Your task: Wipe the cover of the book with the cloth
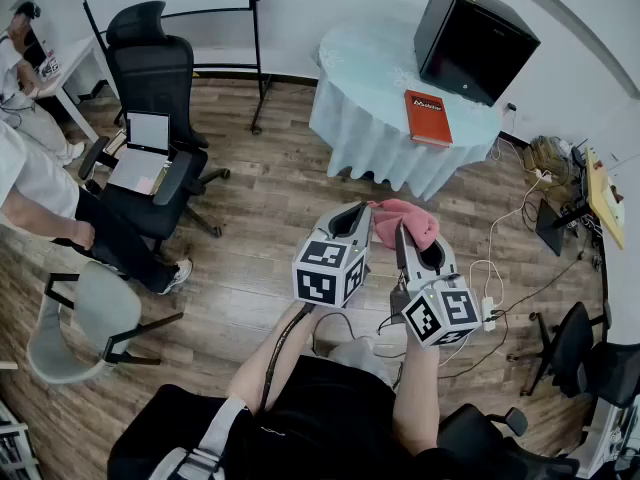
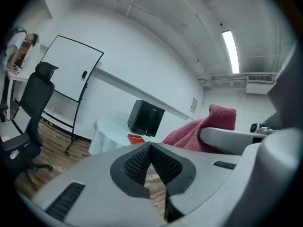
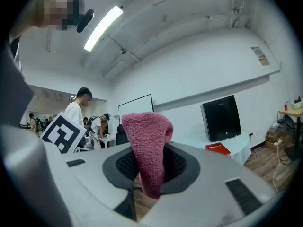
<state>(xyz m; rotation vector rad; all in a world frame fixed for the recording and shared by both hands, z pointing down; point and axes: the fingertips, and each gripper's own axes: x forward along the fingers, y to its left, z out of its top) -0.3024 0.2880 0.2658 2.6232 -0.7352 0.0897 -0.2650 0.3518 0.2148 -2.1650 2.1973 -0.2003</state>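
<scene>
A red book (image 1: 428, 117) lies flat on the round table (image 1: 370, 58), near its front edge, beside a black box. It also shows small and far off as the book (image 2: 137, 139) and the book (image 3: 218, 148) in the two gripper views. My right gripper (image 1: 401, 230) is shut on a pink cloth (image 1: 405, 224), which drapes up over its jaws; the cloth (image 3: 147, 144) fills the middle of the right gripper view. My left gripper (image 1: 365, 212) is shut with nothing in it, close beside the right one. Both are held well short of the table, over the floor.
A black box (image 1: 473, 36) stands at the back of the table. A black office chair (image 1: 152, 98) with a laptop on it is at the left, with a seated person (image 1: 40, 183) and a grey chair (image 1: 85, 318). Cables and a power strip (image 1: 489, 308) lie at the right.
</scene>
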